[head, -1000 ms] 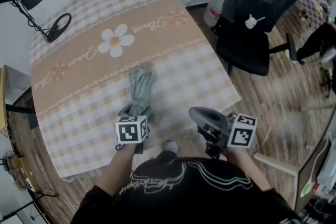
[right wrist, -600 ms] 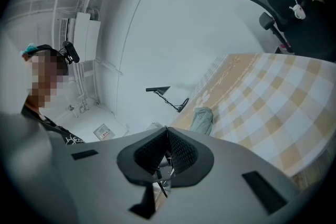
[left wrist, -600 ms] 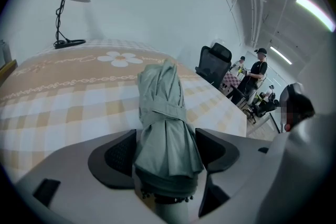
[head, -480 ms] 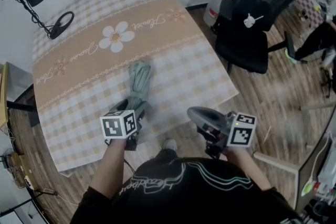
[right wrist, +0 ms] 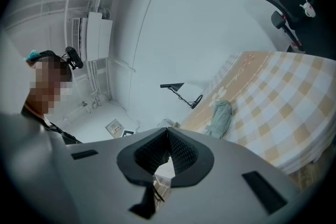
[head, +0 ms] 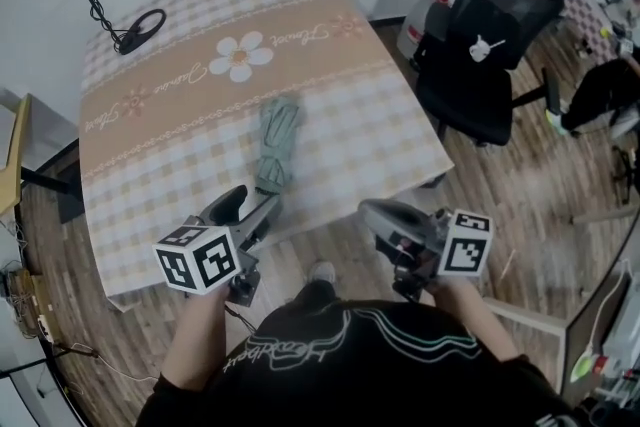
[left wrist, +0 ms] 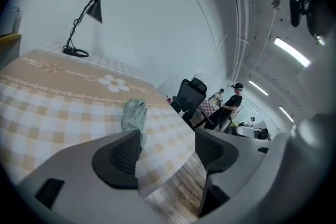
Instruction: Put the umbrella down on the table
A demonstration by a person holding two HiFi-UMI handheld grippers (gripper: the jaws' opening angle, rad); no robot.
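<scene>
Umbrella [head: 275, 143] on table [head: 372, 127], beyond left hand-held gripper [head: 245, 211]

Umbrella [left wrist: 134, 115]: end nearest table's front edge hidden behind left gripper [left wrist: 168, 139] pad, handle not discernible. Table [head: 380, 130]: stretch of front edge covered by left gripper's marker cube in head view. Right of table, chair [head: 490, 45] masks most of white container [head: 417, 15]. Beyond chair, person [head: 605, 90] cut off by picture edge. Script beside table's flower print [head: 240, 58] too small to read with certainty
</scene>
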